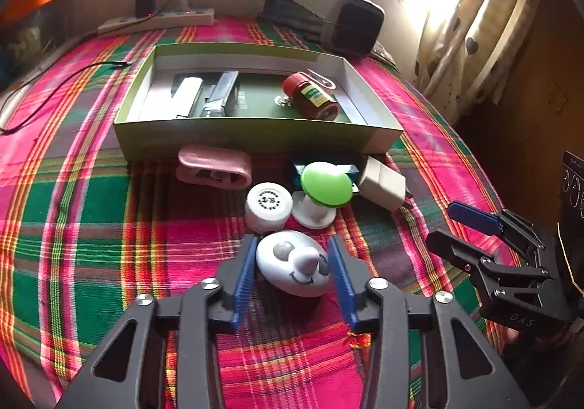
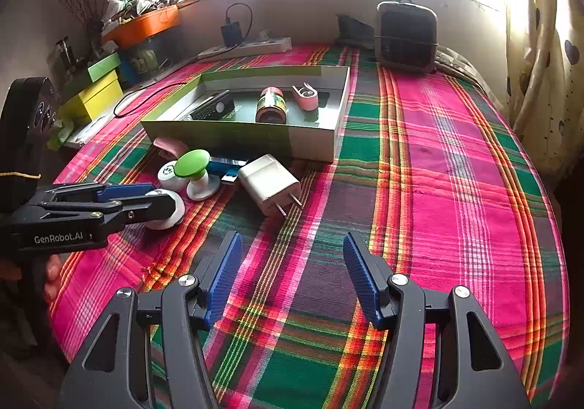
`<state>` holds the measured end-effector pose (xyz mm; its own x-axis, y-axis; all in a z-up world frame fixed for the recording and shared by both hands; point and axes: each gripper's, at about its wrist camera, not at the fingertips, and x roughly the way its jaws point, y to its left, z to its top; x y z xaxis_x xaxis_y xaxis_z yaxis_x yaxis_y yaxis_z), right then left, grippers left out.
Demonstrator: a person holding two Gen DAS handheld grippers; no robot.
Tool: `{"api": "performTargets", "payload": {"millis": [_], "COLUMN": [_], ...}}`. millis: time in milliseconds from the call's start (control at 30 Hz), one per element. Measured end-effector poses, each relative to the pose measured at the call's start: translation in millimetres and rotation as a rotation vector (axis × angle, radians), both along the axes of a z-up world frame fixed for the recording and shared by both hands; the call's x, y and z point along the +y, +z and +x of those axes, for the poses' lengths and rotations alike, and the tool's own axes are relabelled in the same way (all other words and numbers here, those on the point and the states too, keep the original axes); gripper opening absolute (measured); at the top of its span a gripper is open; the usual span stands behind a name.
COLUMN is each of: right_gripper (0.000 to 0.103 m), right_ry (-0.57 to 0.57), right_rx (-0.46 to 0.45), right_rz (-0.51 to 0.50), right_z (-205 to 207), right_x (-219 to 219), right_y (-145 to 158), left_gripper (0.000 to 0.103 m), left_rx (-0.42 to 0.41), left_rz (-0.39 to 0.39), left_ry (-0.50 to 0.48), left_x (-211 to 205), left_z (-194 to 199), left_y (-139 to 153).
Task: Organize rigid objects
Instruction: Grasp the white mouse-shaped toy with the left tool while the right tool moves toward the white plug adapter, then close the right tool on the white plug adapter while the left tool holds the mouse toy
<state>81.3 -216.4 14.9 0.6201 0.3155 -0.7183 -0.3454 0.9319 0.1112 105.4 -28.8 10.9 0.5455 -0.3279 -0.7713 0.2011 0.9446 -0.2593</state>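
Observation:
My left gripper (image 1: 294,255) is open, its blue pads on either side of a white egg-shaped toy with a face (image 1: 292,268) lying on the plaid cloth; I cannot tell if the pads touch it. Beyond it lie a small white jar (image 1: 268,206), a green-topped white knob (image 1: 323,192), a white plug adapter (image 1: 383,186), a blue item (image 1: 350,170) and a pink clip (image 1: 215,166). An open green box (image 1: 255,139) behind them holds a red spice jar (image 1: 312,97), a stapler (image 1: 219,95) and a white bar. My right gripper (image 2: 292,259) is open and empty over bare cloth.
A power strip (image 2: 244,47) with a charger and a dark speaker (image 2: 405,35) stand along the back wall. A black cable (image 1: 54,91) trails across the cloth at left. Yellow and green boxes (image 2: 96,91) sit at the far left. Curtains hang at right.

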Motion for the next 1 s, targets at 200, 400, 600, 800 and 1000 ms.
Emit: {"api": "performTargets", "payload": {"millis": [200, 400, 600, 800, 1000], "right_gripper": [0.059, 0.059, 0.059, 0.059, 0.059], "right_ry": [0.001, 0.003, 0.011, 0.044, 0.059], "right_rx": [0.004, 0.009, 0.002, -0.013, 0.004], "right_rz": [-0.016, -0.032, -0.061, -0.085, -0.092], "right_z": [1, 5, 12, 25, 41], "right_x": [5, 10, 19, 31, 36], "right_y": [-1, -2, 1, 2, 0], "left_gripper": [0.031, 0.031, 0.031, 0.031, 0.031], "left_rx": [-0.016, -0.025, -0.028, -0.029, -0.028], "left_rz": [-0.012, -0.012, -0.020, -0.027, -0.036], "left_ry": [-0.005, 0.006, 0.033, 0.059, 0.074], "left_x": [4, 12, 27, 41, 52], "left_z": [-2, -5, -6, -6, -4], "left_y": [2, 3, 3, 2, 1]}}
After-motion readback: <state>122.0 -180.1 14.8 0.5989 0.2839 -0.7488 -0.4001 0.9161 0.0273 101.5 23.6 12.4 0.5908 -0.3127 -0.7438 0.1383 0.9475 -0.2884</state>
